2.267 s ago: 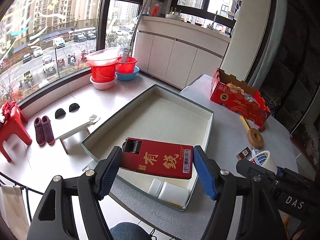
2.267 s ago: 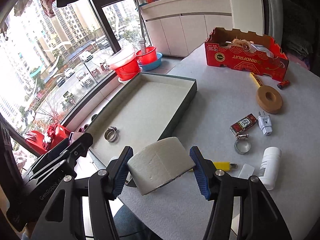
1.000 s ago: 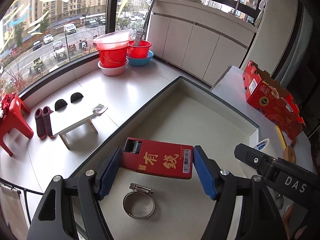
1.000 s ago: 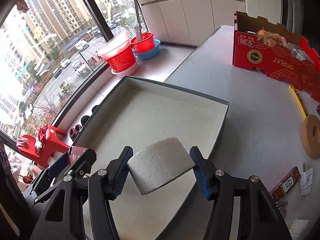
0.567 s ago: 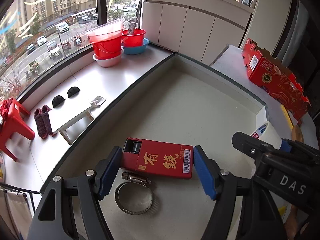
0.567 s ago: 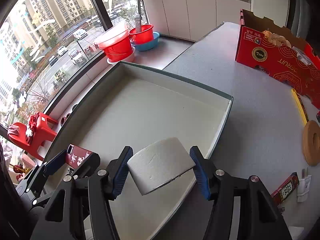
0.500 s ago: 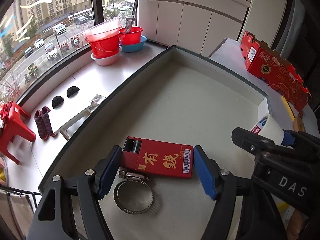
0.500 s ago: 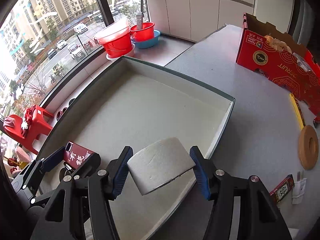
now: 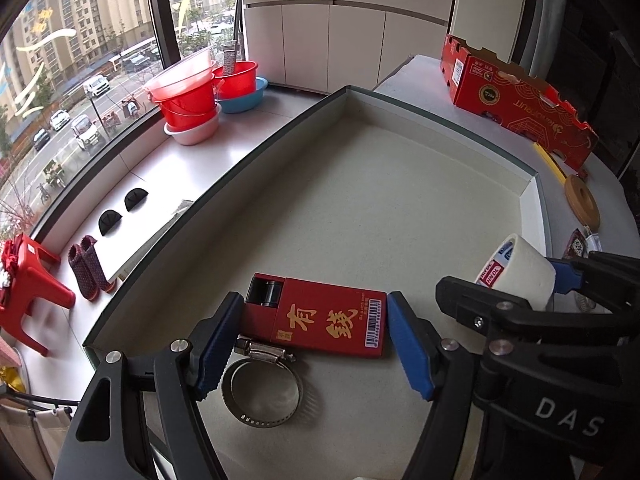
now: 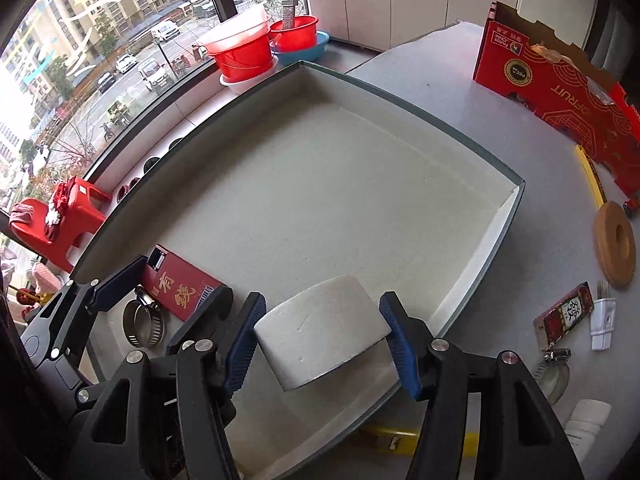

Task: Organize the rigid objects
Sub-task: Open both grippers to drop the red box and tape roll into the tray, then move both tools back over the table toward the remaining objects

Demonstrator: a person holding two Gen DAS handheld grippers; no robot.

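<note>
Red plastic is at the far left of both views: one red stool (image 10: pixel 60 216) on the floor, and by the window some stacked red buckets (image 10: pixel 246 54).

The left claw (image 9: pixel 316 330) has its blue pads (image 9: pixel 214 344) closed on the two short ends of one red box (image 9: pixel 320 316), over the near left corner of the big grey tray (image 9: pixel 400 100). The box has two large gold Chinese characters and a white barcode label. One metal hose clamp (image 9: pixel 262 390) lies on the tray floor just under the box.

The right claw (image 10: pixel 322 338) stands just to the right of the left one and grips one white tape roll (image 10: pixel 324 330) by its two flat sides, above the near part of the tray. In the left wrist view the core of the tape roll (image 9: pixel 516 270) shows a label with "HN" and "DL"; the other letters are too small to read.

To the right of the tray, on the grey tabletop (image 10: pixel 500 120), I count one red carton (image 10: pixel 560 84) with "FRUIT" and "Frutas Chile" printed on it, one yellow stick (image 10: pixel 590 178), one wooden ring (image 10: pixel 614 246), one small red packet (image 10: pixel 564 314) with a Chinese character, one white plug (image 10: pixel 602 322), a second hose clamp (image 10: pixel 554 372) and one white bottle (image 10: pixel 586 416).
</note>
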